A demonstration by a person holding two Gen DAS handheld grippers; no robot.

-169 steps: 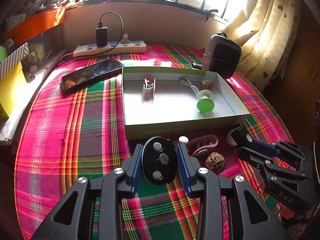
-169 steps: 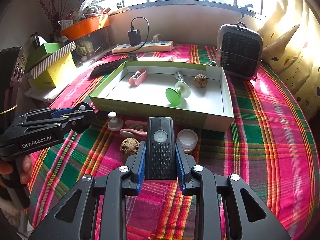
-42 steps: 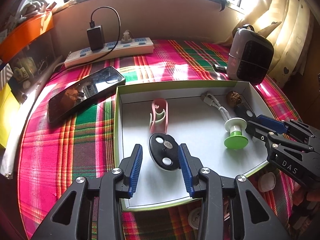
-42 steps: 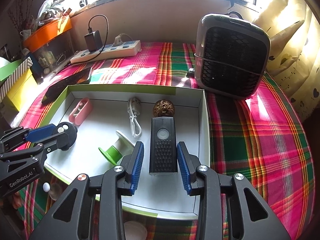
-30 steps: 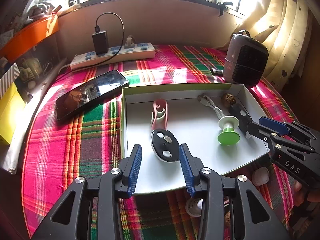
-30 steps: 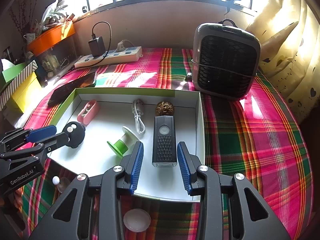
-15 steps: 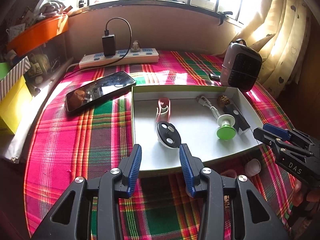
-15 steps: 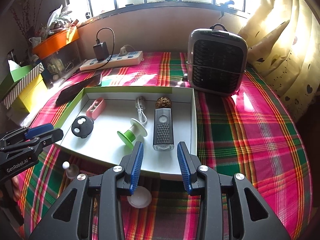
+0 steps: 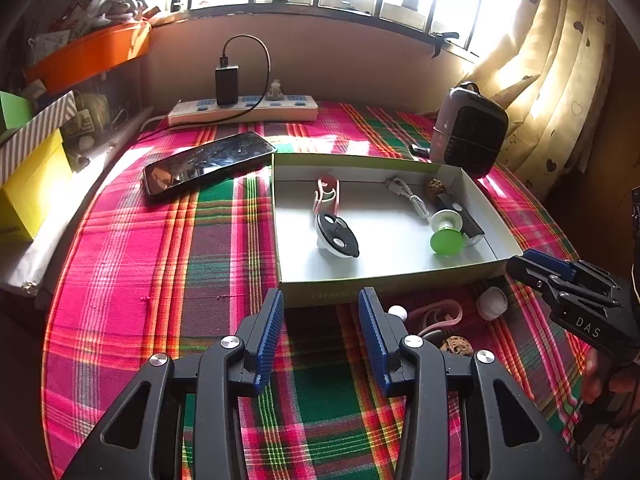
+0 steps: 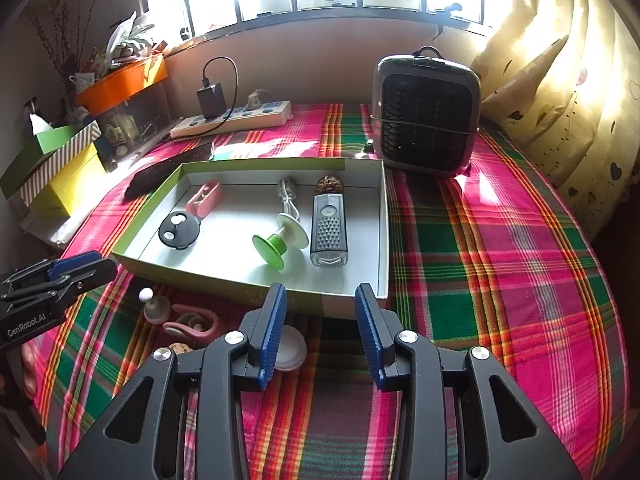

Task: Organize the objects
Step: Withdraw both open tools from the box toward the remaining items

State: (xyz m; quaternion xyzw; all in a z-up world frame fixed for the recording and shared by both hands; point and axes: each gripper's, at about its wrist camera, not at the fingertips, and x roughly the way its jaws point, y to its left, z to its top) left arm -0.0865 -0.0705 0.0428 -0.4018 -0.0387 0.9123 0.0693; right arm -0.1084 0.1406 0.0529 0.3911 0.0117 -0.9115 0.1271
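A shallow white box with a green rim (image 9: 384, 286) (image 10: 360, 292) lies on the plaid cloth. In it are a black oval remote (image 9: 337, 235) (image 10: 179, 230), a dark rectangular remote (image 10: 328, 230) (image 9: 464, 220), a green-and-white spool (image 9: 447, 234) (image 10: 280, 238), a pink clip (image 9: 328, 194) (image 10: 205, 197), a white cable (image 10: 289, 196) and a walnut (image 10: 329, 184). My left gripper (image 9: 321, 312) is open and empty before the box's near wall. My right gripper (image 10: 320, 312) is open and empty too. On the cloth in front of the box lie a pink clip (image 10: 192, 322), a white cap (image 10: 289, 348), a walnut (image 9: 456, 346) and a white knob (image 10: 154, 306).
A black phone (image 9: 208, 162) lies left of the box. A power strip with a charger (image 9: 244, 110) runs along the back wall. A small dark heater (image 10: 426, 114) stands behind the box's right corner. Boxes (image 10: 52, 172) are stacked at the left edge, curtains at the right.
Both grippers let go of their remotes inside the box and drew back toward me. Both remotes now lie in the box and both grippers are empty.
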